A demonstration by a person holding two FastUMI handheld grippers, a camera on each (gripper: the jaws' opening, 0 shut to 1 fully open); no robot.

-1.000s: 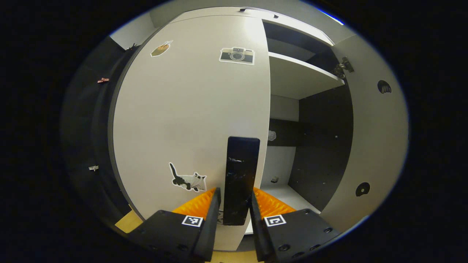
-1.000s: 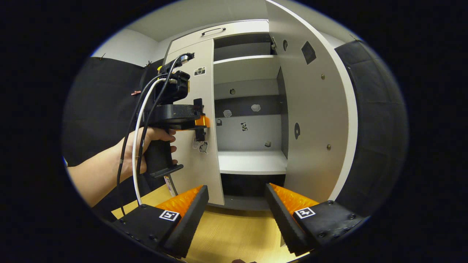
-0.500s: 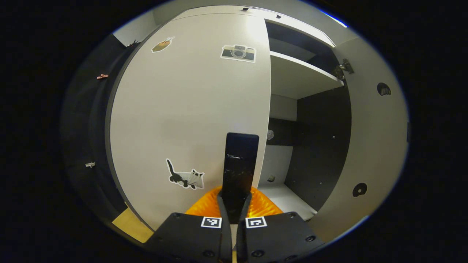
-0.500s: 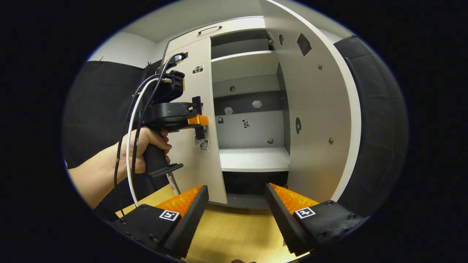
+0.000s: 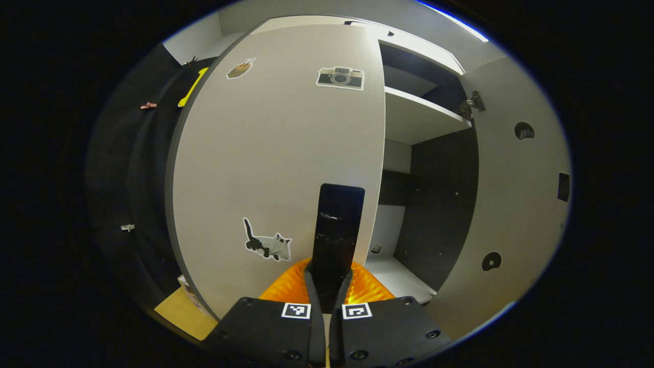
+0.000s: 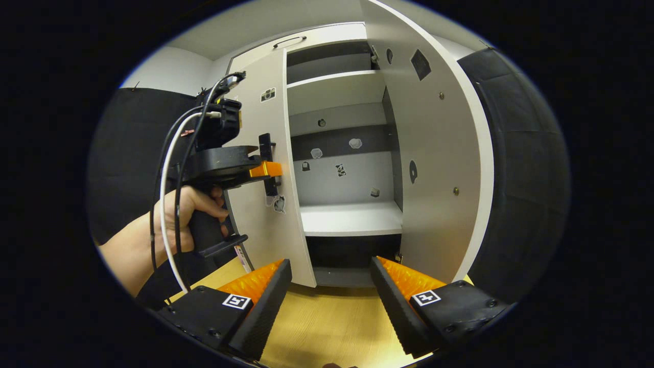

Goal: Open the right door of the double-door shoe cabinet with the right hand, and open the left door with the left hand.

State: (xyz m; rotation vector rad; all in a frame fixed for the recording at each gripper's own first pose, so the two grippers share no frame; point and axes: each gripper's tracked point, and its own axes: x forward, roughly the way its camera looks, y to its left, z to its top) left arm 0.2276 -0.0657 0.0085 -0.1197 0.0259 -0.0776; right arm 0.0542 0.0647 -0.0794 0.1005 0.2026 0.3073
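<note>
My left gripper is shut on the black upright handle of the white left door, which carries cat and camera stickers and stands slightly ajar. In the right gripper view a hand holds that left gripper against the left door at its handle. The right door stands swung wide open to the right; its inner face is also in the left gripper view. My right gripper is open, apart from the cabinet, over the wooden floor.
Inside the cabinet are white shelves, a dark back panel with small stickers, and a hinge at the top of the right door. Black cloth wall flanks the cabinet on both sides. A closed drawer front with a handle sits above.
The left gripper went from open around the left door's handle to shut on it, and the left door has begun to swing outward. The right gripper stayed open and drew back slightly.
</note>
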